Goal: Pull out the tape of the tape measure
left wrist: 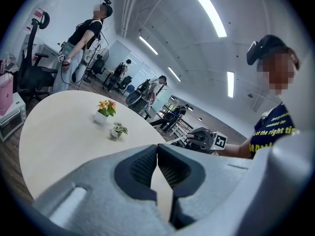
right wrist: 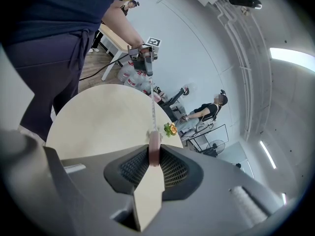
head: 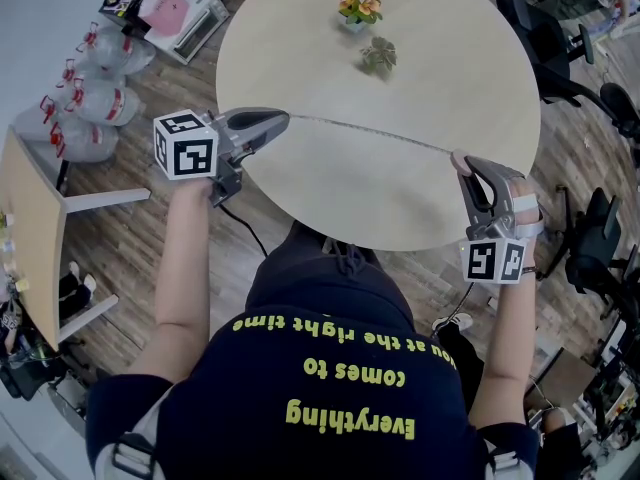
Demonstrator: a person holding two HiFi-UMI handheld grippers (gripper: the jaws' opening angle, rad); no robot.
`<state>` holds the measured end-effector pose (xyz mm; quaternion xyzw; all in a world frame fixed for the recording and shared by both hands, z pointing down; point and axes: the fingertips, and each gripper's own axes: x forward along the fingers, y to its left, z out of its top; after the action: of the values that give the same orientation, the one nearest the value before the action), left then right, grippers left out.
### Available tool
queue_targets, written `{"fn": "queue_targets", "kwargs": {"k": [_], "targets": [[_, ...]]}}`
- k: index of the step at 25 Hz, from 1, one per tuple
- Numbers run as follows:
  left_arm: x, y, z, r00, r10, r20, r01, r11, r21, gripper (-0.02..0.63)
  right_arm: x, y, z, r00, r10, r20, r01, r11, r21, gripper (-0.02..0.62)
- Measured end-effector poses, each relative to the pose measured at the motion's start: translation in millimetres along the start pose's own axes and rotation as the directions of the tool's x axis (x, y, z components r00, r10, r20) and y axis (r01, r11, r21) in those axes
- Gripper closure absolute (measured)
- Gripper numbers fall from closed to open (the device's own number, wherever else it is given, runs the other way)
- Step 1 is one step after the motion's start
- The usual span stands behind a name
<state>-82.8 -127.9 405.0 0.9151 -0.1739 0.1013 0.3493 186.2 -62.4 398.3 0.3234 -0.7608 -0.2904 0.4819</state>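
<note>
A thin measuring tape (head: 370,134) stretches taut above the round pale table (head: 400,208), from one gripper to the other. My left gripper (head: 284,119) at the table's left edge is shut on the tape's free end. In the left gripper view its jaws (left wrist: 157,149) are pressed together and the tape (left wrist: 175,140) runs off toward the right gripper (left wrist: 203,138). My right gripper (head: 463,163) at the table's right edge is shut on the small pink tape measure case (right wrist: 154,145). From there the tape (right wrist: 153,109) leads up to the left gripper (right wrist: 146,59).
Two small potted plants (head: 360,8) (head: 378,56) stand on the far part of the table. Black office chairs (head: 545,38) are at the right. Water bottles (head: 95,98) and a wooden desk (head: 25,228) are at the left. Other people (left wrist: 81,43) stand in the room.
</note>
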Motion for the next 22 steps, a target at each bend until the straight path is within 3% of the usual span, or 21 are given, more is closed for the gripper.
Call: {"fn": "queue_targets", "kwargs": {"k": [22], "targets": [[17, -9, -14, 0.998, -0.048, -0.029, 0.048, 0.999, -0.022, 0.598, 9, 19, 12, 0.999, 0.030, 0.030, -0.031, 0.999, 0.039, 0.512]]}}
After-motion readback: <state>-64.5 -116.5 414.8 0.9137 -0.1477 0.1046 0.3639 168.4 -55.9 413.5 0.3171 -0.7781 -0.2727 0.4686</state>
